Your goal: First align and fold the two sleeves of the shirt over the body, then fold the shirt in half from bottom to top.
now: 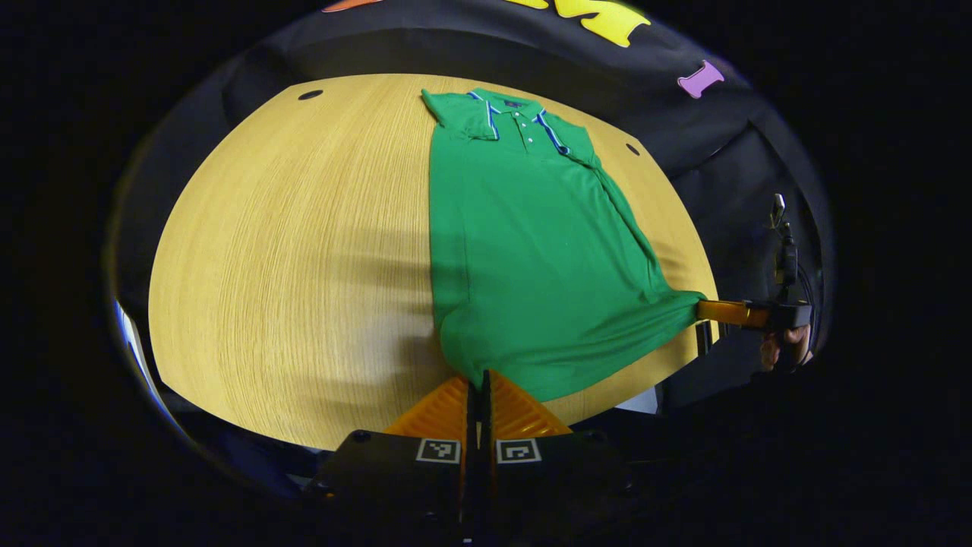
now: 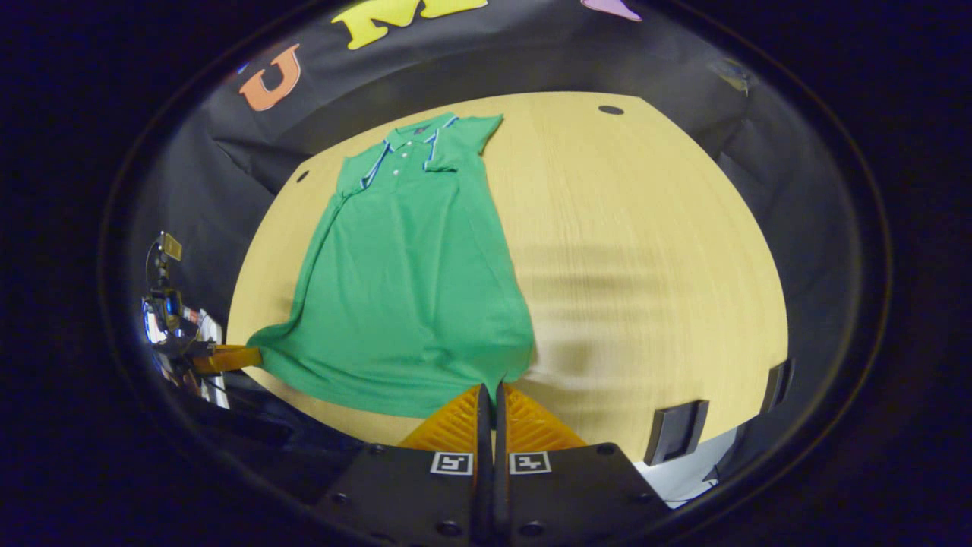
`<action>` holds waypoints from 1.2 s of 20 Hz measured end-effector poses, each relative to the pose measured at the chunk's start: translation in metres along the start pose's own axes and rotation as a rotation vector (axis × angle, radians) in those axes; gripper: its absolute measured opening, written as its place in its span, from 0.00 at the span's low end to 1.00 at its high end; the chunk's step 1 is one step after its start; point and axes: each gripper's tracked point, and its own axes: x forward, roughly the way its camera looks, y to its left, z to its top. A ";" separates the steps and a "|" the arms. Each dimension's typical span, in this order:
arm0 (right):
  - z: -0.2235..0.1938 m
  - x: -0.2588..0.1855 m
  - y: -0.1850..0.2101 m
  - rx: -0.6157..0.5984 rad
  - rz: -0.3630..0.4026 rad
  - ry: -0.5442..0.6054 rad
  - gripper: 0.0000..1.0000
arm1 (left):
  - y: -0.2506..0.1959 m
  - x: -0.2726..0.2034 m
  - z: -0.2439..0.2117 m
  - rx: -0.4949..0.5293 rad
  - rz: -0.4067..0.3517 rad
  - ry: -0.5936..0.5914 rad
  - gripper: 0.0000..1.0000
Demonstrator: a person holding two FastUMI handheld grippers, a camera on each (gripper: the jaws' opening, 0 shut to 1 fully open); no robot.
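A green polo shirt (image 1: 531, 243) lies flat on the wooden table (image 1: 304, 251), collar (image 1: 520, 110) at the far end and both sleeves folded in over the body. My left gripper (image 1: 486, 377) is shut on the near hem corner at the table's front edge. The right gripper (image 1: 702, 310) pinches the other hem corner, pulling the cloth into a point. In the right gripper view the shirt (image 2: 410, 289) stretches away from my right gripper (image 2: 490, 389), which is shut on its hem corner. The left gripper (image 2: 247, 355) holds the opposite corner there. The hem is taut between them.
The table (image 2: 645, 251) has small dark holes (image 1: 310, 95) (image 2: 610, 110) near its far corners. Bare wood lies on either side of the shirt. Two dark boxes (image 2: 676, 429) hang at the table's near edge. A hand (image 1: 786, 346) holds the right gripper.
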 end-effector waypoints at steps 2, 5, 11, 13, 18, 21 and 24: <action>0.019 -0.005 0.005 -0.007 0.010 -0.029 0.03 | -0.005 -0.006 0.021 0.008 -0.021 -0.032 0.03; 0.049 -0.011 0.013 -0.018 0.030 -0.070 0.03 | -0.005 -0.012 0.060 0.034 -0.023 -0.089 0.03; 0.115 -0.023 0.016 -0.026 0.047 -0.155 0.03 | 0.004 -0.021 0.132 0.057 -0.009 -0.201 0.03; 0.138 -0.025 0.017 -0.031 0.049 -0.184 0.07 | 0.005 -0.023 0.156 0.039 -0.021 -0.241 0.04; 0.205 -0.028 0.027 -0.064 0.057 -0.261 0.03 | 0.004 -0.027 0.220 0.058 -0.026 -0.322 0.03; 0.239 -0.026 0.039 -0.071 0.074 -0.284 0.03 | 0.001 -0.023 0.253 0.052 -0.039 -0.351 0.03; 0.279 -0.025 0.042 -0.086 0.070 -0.329 0.03 | 0.005 -0.023 0.292 0.046 -0.040 -0.395 0.03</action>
